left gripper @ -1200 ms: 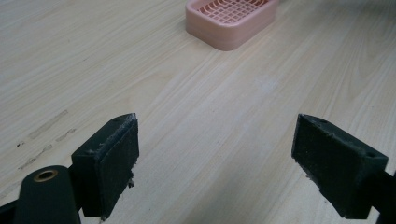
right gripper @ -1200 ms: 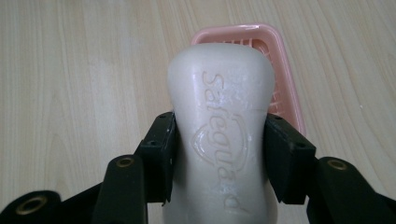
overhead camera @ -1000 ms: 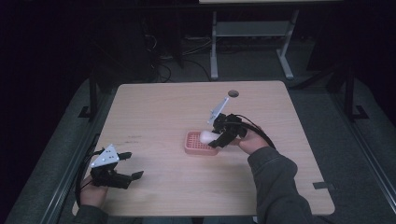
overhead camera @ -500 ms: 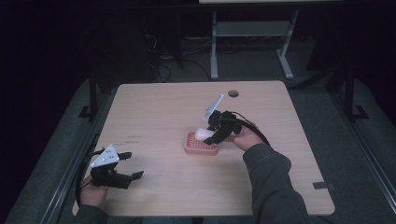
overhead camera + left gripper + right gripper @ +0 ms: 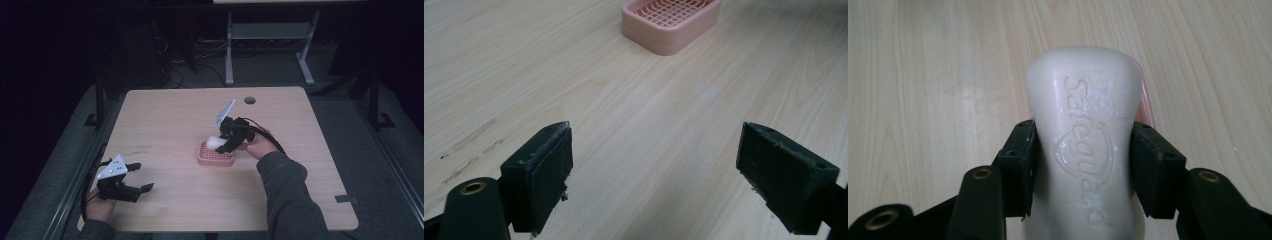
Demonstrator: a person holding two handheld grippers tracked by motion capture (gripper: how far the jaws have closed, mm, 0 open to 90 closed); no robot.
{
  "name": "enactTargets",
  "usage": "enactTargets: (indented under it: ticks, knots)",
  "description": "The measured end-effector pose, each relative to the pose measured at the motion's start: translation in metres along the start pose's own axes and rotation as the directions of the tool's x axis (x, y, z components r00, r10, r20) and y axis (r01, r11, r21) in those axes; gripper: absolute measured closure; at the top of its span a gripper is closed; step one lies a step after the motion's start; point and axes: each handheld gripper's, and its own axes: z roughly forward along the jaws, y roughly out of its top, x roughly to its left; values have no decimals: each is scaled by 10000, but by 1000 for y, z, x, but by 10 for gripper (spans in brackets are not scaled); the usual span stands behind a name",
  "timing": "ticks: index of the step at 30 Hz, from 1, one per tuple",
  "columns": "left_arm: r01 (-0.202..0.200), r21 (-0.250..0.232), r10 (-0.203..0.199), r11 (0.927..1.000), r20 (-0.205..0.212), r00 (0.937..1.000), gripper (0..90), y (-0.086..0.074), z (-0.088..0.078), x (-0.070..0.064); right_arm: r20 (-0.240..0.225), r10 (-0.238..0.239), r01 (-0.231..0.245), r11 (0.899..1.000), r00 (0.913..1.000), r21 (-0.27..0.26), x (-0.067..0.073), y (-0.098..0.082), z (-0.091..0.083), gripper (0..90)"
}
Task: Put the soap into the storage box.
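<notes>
The right tongs [image 5: 1082, 150] clench the white soap bar [image 5: 1083, 140] above the pink soap dish [image 5: 215, 154].

Both grippers are black, each topped by a grey three-cornered plate. Black cables trail from them. The right arm's sleeve [image 5: 292, 200] is dark grey, and the fingers [image 5: 541, 175] carry brass-coloured rivets.

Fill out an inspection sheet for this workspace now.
Surface: wooden table, round hole near far edge, faint marks at left.
Job's things: white soap bar clamped, above the pink soap dish; dish empty.
Clutter: nothing seen.
Grippers: right gripper shut on the soap bar; left gripper open, low over the table's near left corner.
Cables: black cable trails from right gripper; more on the floor.
Surroundings: dark room, grey desk frame behind.
</notes>
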Motion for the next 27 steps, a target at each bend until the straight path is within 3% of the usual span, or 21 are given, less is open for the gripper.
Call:
enactTargets:
  ticks: [7,27]
  knots:
    - [-21,-10,21,10000,2,10000,148,0,0,0,-69,-15,16,9999,10000,109,-2,8,7,487]
    - [-26,1,26,10000,11,10000,148,0,0,1,-279,391,-370,9967,9988,718,-14,7,37,487]
